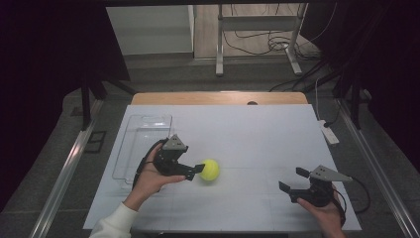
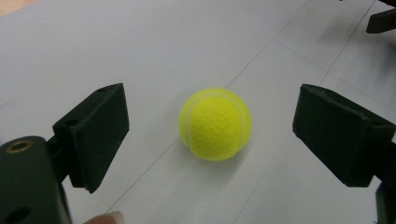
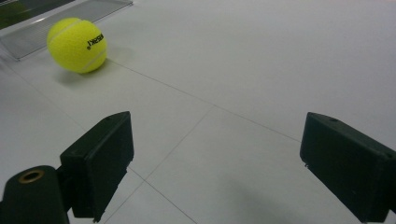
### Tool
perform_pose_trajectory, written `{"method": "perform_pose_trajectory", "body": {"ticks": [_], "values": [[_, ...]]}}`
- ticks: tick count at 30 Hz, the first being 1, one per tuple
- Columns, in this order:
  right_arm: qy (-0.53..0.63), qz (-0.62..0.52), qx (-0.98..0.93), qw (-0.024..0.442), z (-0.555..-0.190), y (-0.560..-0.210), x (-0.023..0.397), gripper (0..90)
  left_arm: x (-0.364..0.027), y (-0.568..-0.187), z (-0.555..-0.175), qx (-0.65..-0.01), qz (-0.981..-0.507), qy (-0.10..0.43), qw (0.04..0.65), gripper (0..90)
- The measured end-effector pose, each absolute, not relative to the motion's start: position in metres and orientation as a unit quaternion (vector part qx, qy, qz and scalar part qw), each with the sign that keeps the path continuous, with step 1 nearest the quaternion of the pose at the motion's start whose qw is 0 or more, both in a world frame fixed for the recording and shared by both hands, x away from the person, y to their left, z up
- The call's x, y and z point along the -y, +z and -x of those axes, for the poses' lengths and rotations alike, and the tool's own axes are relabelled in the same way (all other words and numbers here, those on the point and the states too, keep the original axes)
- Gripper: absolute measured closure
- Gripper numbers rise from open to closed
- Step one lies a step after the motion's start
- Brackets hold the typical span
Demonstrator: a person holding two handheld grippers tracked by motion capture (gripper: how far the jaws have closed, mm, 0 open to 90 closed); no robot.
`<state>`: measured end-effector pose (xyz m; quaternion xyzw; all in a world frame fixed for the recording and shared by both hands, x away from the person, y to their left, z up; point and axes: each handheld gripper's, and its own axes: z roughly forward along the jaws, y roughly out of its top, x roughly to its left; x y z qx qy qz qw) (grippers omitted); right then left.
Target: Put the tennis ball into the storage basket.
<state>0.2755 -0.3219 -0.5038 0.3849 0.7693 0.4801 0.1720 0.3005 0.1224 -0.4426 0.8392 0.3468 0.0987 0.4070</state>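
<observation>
Closing the wide-open, empty left tongs (image 2: 212, 135) off-centre could squirt the tennis ball (image 2: 215, 123) lying between them away across the counter (image 1: 257, 144).

Your left gripper (image 1: 198, 172) sits at the table's (image 1: 257, 134) left half, and the tennis ball (image 1: 210, 170) rests on the table just ahead of its jaws, between their line but touching neither. Behind and to the left of that gripper lies the clear tray (image 1: 143, 134), along the table's left edge. Your right gripper (image 1: 293, 182) is near the front right corner, well apart from the ball, its 2 jaws pointing left toward it.
</observation>
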Motion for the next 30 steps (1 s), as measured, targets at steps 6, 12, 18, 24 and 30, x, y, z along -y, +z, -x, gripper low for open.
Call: {"method": "perform_pose_trajectory", "body": {"ticks": [6,12,18,24,30], "values": [[0.480,-0.385,-0.769,0.172,-0.276,-0.504,0.322,9.7,-0.116,-0.443,-0.303,-0.344,-0.843,0.093,0.403,11.1],[0.480,-0.385,-0.770,0.172,-0.276,-0.504,0.322,9.7,-0.112,-0.443,-0.305,-0.341,-0.847,0.088,0.399,10.8],[0.480,-0.385,-0.769,0.172,-0.275,-0.504,0.323,9.7,-0.108,-0.444,-0.306,-0.340,-0.850,0.085,0.393,10.7],[0.480,-0.384,-0.770,0.172,-0.275,-0.504,0.323,9.7,-0.104,-0.445,-0.309,-0.338,-0.854,0.084,0.386,10.6],[0.478,-0.384,-0.771,0.172,-0.276,-0.504,0.323,9.7,-0.099,-0.445,-0.312,-0.336,-0.857,0.081,0.381,10.6]]}}
